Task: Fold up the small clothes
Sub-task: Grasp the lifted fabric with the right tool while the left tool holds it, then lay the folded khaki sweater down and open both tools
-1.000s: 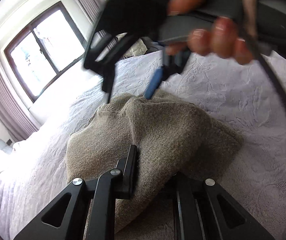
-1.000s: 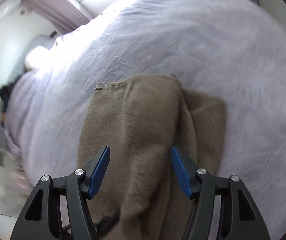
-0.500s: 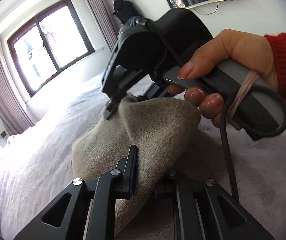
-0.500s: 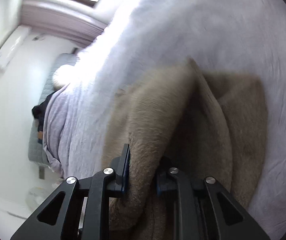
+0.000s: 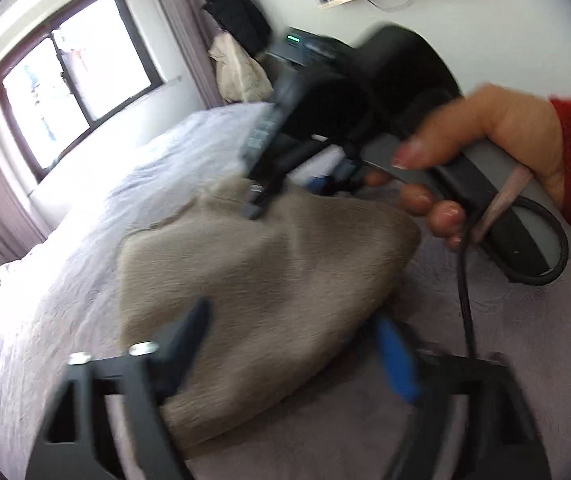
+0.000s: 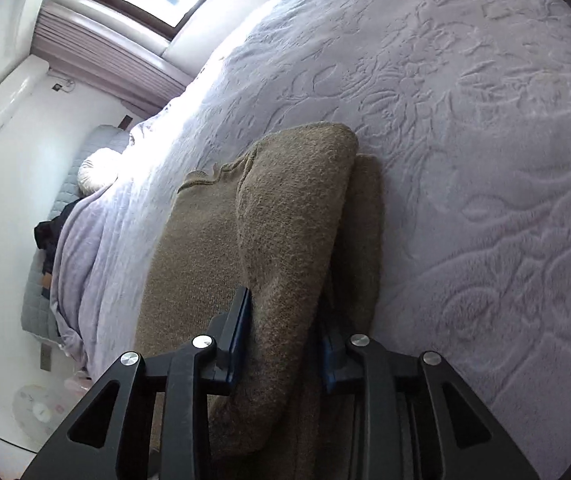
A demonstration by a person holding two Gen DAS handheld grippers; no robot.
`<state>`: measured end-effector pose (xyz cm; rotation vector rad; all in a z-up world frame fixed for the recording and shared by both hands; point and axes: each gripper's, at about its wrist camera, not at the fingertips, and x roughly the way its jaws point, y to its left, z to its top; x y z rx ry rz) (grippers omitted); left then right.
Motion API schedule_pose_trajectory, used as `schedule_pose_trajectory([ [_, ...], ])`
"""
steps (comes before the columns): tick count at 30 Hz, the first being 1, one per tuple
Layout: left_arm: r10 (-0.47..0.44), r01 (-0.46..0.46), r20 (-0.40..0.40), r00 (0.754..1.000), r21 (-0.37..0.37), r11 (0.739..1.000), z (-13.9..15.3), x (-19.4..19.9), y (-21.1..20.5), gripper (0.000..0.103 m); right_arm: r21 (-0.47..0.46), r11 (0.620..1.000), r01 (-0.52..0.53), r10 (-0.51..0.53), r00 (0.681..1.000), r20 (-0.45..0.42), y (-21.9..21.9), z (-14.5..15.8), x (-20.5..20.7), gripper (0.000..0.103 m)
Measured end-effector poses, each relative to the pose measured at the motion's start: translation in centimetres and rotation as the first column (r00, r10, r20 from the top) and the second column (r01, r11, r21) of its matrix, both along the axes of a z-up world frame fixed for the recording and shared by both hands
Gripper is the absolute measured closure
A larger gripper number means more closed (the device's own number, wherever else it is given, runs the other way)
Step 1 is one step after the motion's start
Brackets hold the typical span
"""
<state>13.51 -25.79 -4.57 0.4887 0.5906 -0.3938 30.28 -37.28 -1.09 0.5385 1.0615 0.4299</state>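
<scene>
A brown knit garment lies part folded on the lilac bedspread. In the right wrist view a thick raised fold of the garment fills the gap in my right gripper. Both blue pads touch the fold while the jaws are opening. My left gripper is blurred, and its jaws are opening wide. The near edge of the garment lies between them, and the pads are off the cloth. The left wrist view also shows my right gripper at the far edge of the garment, held by a hand with a red sleeve.
The bedspread spreads out on every side of the garment. A window with purple curtains is at the back left, and clothes hang beside it. A pillow and a wall air conditioner are on the far left.
My left gripper was shut on the garment's near edge and has let go, with its jaws now wide apart. My right gripper came down, closed on a fold and carried it across.
</scene>
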Motion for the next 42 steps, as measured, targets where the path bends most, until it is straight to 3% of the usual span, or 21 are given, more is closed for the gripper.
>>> schedule_pose_trajectory([
  [3,-0.003,0.003,-0.001,1.0,-0.068,0.998,1.6,-0.7,2.6,0.013,-0.006,1.0,0.018,-0.018,1.0,0.019,-1.2,1.4,-2.2,0.062],
  [7,0.063,-0.061,0.007,0.998,-0.137,0.989,3.2,0.1,7.3,0.013,0.06,0.998,0.013,-0.016,0.999,0.046,-2.6,2.7,-6.5,0.06],
  [10,0.136,-0.152,-0.09,0.987,-0.209,0.966,3.5,3.0,11.1,0.013,0.101,0.995,-0.008,0.002,0.998,0.061,-2.5,2.7,-9.9,0.06],
  [13,0.207,-0.264,-0.224,0.952,-0.266,0.927,2.9,5.4,13.2,0.013,0.075,0.997,-0.025,0.018,0.996,0.09,-1.9,2.6,-12.1,0.06],
  [14,0.212,-0.292,-0.277,0.937,-0.29,0.911,2.4,6.0,13.8,0.013,0.053,0.998,-0.022,0.017,0.995,0.096,-1.6,2.4,-12.5,0.062],
  [15,0.209,-0.314,-0.333,0.92,-0.304,0.9,1.7,6.6,14.2,0.013,0.034,0.999,-0.017,0.014,0.995,0.095,-1.4,2.1,-12.8,0.078],
  [16,0.213,-0.338,-0.381,0.9,-0.299,0.893,0.7,6.8,13.8,0.013,0.029,0.999,-0.013,0.01,0.996,0.087,-1.0,2.1,-12.9,0.091],
  [17,0.239,-0.366,-0.405,0.882,-0.271,0.89,-0.3,7.5,14.0,0.013,0.032,0.999,-0.009,0.007,0.997,0.079,-0.6,1.9,-12.7,0.096],
  [19,0.299,-0.403,-0.404,0.865,-0.203,0.892,-2.7,6.5,14.1,0.013,0.047,0.999,-0.008,0.004,0.997,0.08,0.0,1.5,-13.0,0.096],
  [22,0.29,-0.416,-0.449,0.845,-0.211,0.884,-5.1,5.9,15.6,0.011,-0.013,1.0,0.021,-0.02,0.999,0.029,0.8,-0.9,-13.1,0.097],
  [26,0.283,-0.404,-0.437,0.854,-0.214,0.889,-5.0,5.3,15.9,0.011,0.147,0.984,0.1,-0.1,0.995,-0.007,-1.6,-3.2,-13.6,0.098],
  [30,0.299,-0.385,-0.386,0.873,-0.167,0.908,-3.6,4.1,15.4,0.011,0.085,0.992,0.096,-0.097,0.995,0.017,-0.4,-2.0,-13.8,0.097],
  [37,0.313,-0.433,-0.448,0.838,-0.194,0.88,-3.4,4.6,16.4,0.011,0.084,0.987,0.138,-0.141,0.99,0.028,-0.4,-1.1,-14.8,0.095],
  [42,0.332,-0.436,-0.424,0.843,-0.174,0.883,-2.7,3.9,15.9,0.011,0.06,0.983,0.172,-0.173,0.985,0.012,-2.0,-1.8,-16.2,0.092],
])
